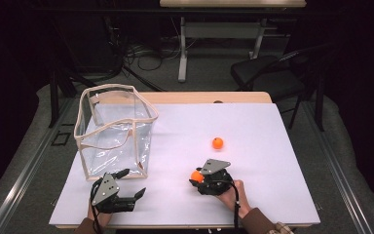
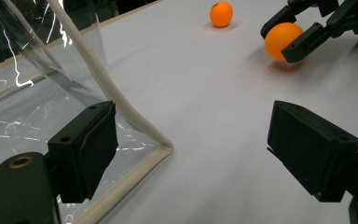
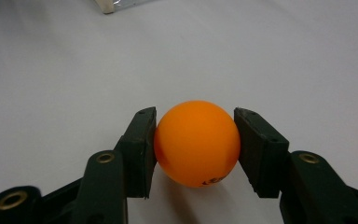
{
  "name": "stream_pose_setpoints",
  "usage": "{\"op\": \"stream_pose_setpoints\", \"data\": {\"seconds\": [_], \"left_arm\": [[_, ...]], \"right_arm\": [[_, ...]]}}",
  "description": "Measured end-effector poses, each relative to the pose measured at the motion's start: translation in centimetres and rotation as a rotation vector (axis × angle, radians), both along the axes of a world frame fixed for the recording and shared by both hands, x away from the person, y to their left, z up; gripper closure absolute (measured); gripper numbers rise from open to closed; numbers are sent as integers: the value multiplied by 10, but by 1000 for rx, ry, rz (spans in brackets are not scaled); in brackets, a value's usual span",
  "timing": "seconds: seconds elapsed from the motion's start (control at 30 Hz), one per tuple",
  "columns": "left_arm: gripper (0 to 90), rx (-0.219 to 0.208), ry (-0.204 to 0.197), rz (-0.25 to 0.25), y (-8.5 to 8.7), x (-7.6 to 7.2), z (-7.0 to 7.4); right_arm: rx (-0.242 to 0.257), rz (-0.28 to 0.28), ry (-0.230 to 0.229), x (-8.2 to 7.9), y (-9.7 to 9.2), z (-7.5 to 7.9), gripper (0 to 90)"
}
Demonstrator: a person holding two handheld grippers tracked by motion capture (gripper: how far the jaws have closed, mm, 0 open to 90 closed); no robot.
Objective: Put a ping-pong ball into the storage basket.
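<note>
An orange ball (image 3: 196, 143) sits between the jaws of my right gripper (image 3: 196, 149), which is shut on it just over the white table top; the same ball (image 1: 196, 176) and right gripper (image 1: 195, 178) show low in the high view, and the held ball (image 2: 282, 41) appears far off in the left gripper view. A second orange ball (image 1: 217, 143) lies loose on the table beyond it, also seen as a small ball (image 2: 221, 14). My left gripper (image 1: 132, 183) stands open by the near corner of a clear bag (image 1: 114, 129) with cream trim; its jaws (image 2: 193, 154) are wide apart with nothing between them.
The white table top (image 1: 253, 122) spreads to the right of the bag. The bag's cream-edged corner (image 2: 161, 142) lies just ahead of the left jaw. A black chair (image 1: 268, 73) and a desk frame stand beyond the table's far edge.
</note>
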State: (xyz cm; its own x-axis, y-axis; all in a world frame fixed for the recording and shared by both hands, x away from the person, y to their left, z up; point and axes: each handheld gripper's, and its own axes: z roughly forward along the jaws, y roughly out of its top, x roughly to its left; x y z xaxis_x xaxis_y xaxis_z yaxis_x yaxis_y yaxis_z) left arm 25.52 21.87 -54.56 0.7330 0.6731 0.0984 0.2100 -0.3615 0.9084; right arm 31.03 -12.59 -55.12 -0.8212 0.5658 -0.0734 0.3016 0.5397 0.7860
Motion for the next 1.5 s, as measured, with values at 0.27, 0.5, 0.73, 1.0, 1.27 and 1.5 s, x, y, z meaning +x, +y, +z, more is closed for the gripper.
{"op": "stream_pose_setpoints", "data": {"seconds": [0.27, 0.5, 0.73, 1.0, 1.27, 1.5], "left_arm": [[159, 2, -1, 0, 0, 0, 0], [159, 2, 1, 2, 0, 0, 0], [159, -1, 0, 2, 0, -1, 0], [159, -2, 0, 2, 0, -1, 0], [159, -6, -1, 3, 0, 0, 0], [159, -5, -1, 4, 0, 0, 0]], "right_arm": [[9, -21, -16, 1, -3, 4, 505], [21, -40, -40, 4, -6, 8, 505], [35, -46, -47, 7, -8, 13, 506], [53, -48, -58, 11, -5, 17, 507], [71, -49, -67, 18, 0, 22, 507], [86, -61, -75, 23, 0, 26, 507]]}}
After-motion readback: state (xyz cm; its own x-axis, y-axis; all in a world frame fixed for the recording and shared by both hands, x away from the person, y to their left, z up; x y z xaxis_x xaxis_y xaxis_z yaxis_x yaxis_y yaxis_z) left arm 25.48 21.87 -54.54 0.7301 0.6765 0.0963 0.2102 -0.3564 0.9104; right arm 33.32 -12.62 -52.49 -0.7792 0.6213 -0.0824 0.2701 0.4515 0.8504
